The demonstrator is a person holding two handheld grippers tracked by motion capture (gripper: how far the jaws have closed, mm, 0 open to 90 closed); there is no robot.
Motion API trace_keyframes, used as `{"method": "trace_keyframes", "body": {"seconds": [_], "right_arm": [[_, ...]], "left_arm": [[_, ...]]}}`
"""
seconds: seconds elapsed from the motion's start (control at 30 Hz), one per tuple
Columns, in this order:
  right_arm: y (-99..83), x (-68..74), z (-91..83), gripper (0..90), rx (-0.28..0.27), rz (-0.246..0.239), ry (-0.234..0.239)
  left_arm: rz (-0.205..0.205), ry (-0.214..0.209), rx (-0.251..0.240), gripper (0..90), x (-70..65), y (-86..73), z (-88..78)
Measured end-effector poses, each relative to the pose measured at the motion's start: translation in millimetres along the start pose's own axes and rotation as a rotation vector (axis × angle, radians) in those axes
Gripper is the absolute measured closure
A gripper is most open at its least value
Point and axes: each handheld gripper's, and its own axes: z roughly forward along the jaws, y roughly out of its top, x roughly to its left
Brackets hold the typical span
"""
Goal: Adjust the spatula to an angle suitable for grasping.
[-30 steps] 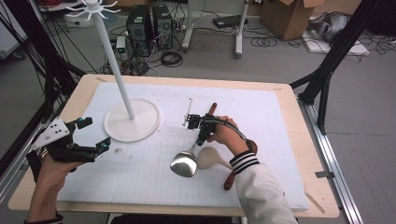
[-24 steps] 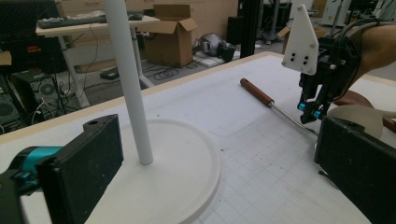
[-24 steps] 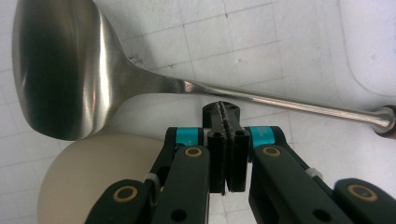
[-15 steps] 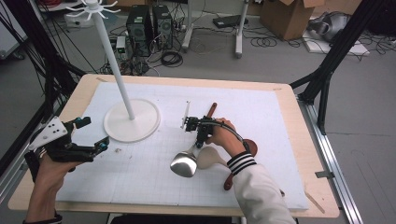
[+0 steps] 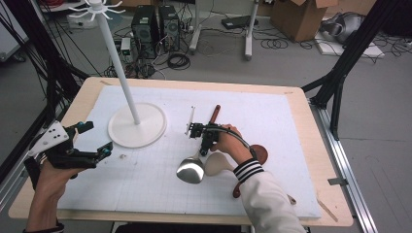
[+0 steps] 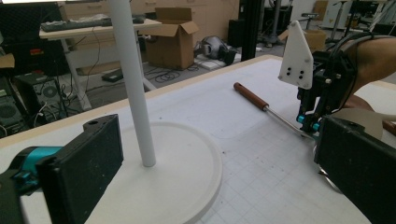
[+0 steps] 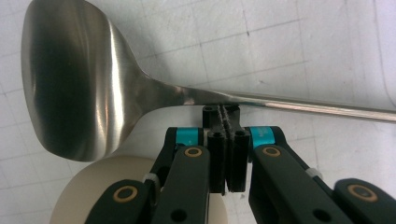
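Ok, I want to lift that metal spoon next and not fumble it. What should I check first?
1. Right gripper at the metal spoon: ok, its tips are at the neck.
2. Grip on the neck: cannot tell; the jaws are closed flat together.
3. Spoon lying flat on the mat: ok.
4. Room around the bowl: not ok, a pale spoon lies close beside it and might get dragged.
5. Left gripper out of the way: ok, open, near the stand base.
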Motion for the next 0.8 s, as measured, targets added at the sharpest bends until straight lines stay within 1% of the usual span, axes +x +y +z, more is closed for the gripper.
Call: {"method": "trace_keyframes", "body": {"seconds": [0.1,0.13,0.2,0.27,0.3,0.33,0.57,0.6,0.63,0.67,0.8], "right_arm": [[0.6,1.0,-0.7,89.6,-0.005,0.013,0.007],[0.4,0.3,-0.7,89.6,-0.004,0.0,0.006],[0.4,1.1,-0.7,89.6,-0.008,0.007,0.009],[-0.3,0.4,-1.9,89.6,-0.009,0.0,0.013],[-0.8,0.2,-2.6,89.6,-0.014,0.0,0.012],[-1.1,0.9,-3.4,89.6,-0.017,0.013,0.012],[-4.2,0.4,-10.2,89.6,-0.028,0.009,0.004],[-4.5,0.5,-12.1,89.6,-0.031,0.011,0.002],[-5.3,-0.3,-17.5,89.6,-0.039,0.009,-0.006],[-5.3,-0.3,-17.5,89.6,-0.039,0.009,-0.006],[-5.7,-2.8,-32.8,89.6,-0.078,0.006,-0.025]], "left_arm": [[-0.002,0.0,0.0,1.7,-0.1,-0.1,0.3],[-0.002,-0.001,0.0,1.7,0.0,-0.2,0.4],[-0.002,0.0,0.001,1.7,0.1,-0.4,0.5],[-0.002,0.0,0.002,1.7,0.2,-0.4,0.5],[-0.003,0.001,0.001,1.7,0.1,-0.5,0.5],[-0.004,0.001,0.001,1.7,0.1,-0.4,0.6],[0.001,-0.003,0.004,1.7,-0.3,-0.5,1.2],[0.001,-0.002,0.004,1.7,-0.3,-0.5,1.2],[0.0,-0.002,0.003,1.7,-0.3,-0.5,1.1],[-0.001,-0.001,0.002,1.7,-0.4,-0.4,1.1],[-0.001,-0.001,0.002,1.7,-0.1,-0.4,0.7]]}}
